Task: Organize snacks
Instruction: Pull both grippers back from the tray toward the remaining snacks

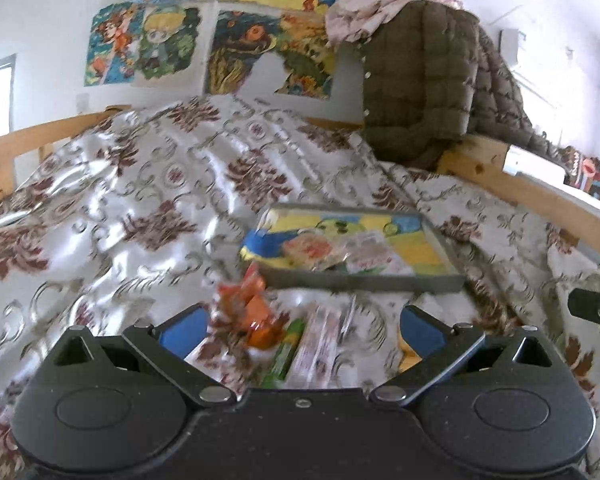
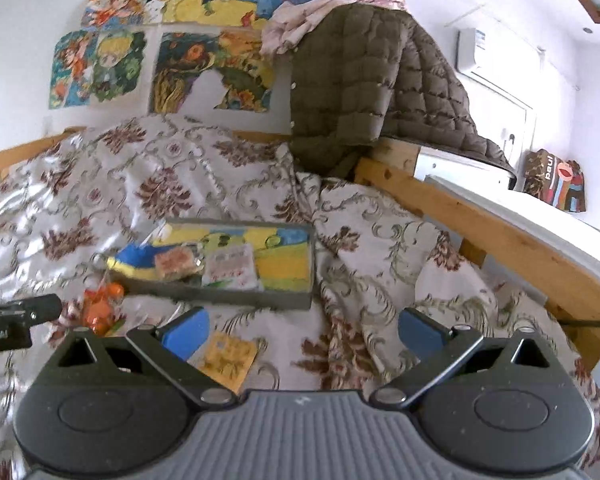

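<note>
Blue-padded left claw (image 1: 300,332) and right claw (image 2: 304,332) both spread above loose snacks (image 1: 256,320).

Both wrist cameras are looking low and close over the bed toward the tray (image 1: 364,280) (image 2: 220,296), sharing it.

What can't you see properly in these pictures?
- Orange snack bag: blurred in the left wrist view, print unreadable.
- Green packet: lower end hidden behind the left tool.
- Yellow packet: partly covered by the right tool.
- Snacks in the tray: labels too small.
</note>
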`<state>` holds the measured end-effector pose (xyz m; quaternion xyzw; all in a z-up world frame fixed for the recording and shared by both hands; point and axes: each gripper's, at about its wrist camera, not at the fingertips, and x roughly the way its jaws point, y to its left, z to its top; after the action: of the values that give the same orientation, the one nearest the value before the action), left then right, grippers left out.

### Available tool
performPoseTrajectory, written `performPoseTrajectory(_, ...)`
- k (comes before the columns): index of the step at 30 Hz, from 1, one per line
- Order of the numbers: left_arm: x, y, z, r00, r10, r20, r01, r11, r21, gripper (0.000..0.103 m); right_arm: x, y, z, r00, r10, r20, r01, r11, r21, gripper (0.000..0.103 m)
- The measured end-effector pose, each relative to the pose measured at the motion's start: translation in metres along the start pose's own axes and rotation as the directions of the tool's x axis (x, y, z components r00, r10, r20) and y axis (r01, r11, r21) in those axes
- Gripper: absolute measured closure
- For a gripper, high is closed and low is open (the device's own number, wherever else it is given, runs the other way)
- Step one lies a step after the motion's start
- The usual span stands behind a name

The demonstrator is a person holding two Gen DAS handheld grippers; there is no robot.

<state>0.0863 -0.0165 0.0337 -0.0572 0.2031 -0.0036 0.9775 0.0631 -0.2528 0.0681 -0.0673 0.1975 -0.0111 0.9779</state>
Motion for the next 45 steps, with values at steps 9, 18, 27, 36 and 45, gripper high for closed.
performPoseTrajectory(9,-0.004,0.009,-0.028,0.989,0.103,-0.104,-0.095,0.993,0.075,0.001,0.001,0.023,-0.037,0.978,0.111,-0.176,-0.112,0.994,0.004,0.000)
performPoseTrajectory(18,-0.001,0.026,-0.044,0.972,0.145,-0.184,-0.140,0.989,0.039,0.001,0.027,0.008,-0.059,0.889,0.255,-0.379,-0.175,0.956,0.235,0.000)
performPoseTrajectory(27,0.009,0.027,-0.047,0.960,0.146,-0.237,-0.137,0.989,0.055,0.001,0.042,0.004,-0.061,0.866,0.287,-0.409,-0.180,0.943,0.280,0.000)
performPoseTrajectory(36,0.024,0.017,-0.041,0.957,0.137,-0.256,-0.115,0.988,0.099,0.001,0.054,0.004,-0.060,0.866,0.332,-0.373,-0.236,0.930,0.281,0.000)
performPoseTrajectory(45,0.034,0.011,-0.044,0.945,0.143,-0.295,-0.122,0.989,0.087,0.001,0.058,0.007,-0.062,0.876,0.333,-0.348,-0.258,0.934,0.246,0.000)
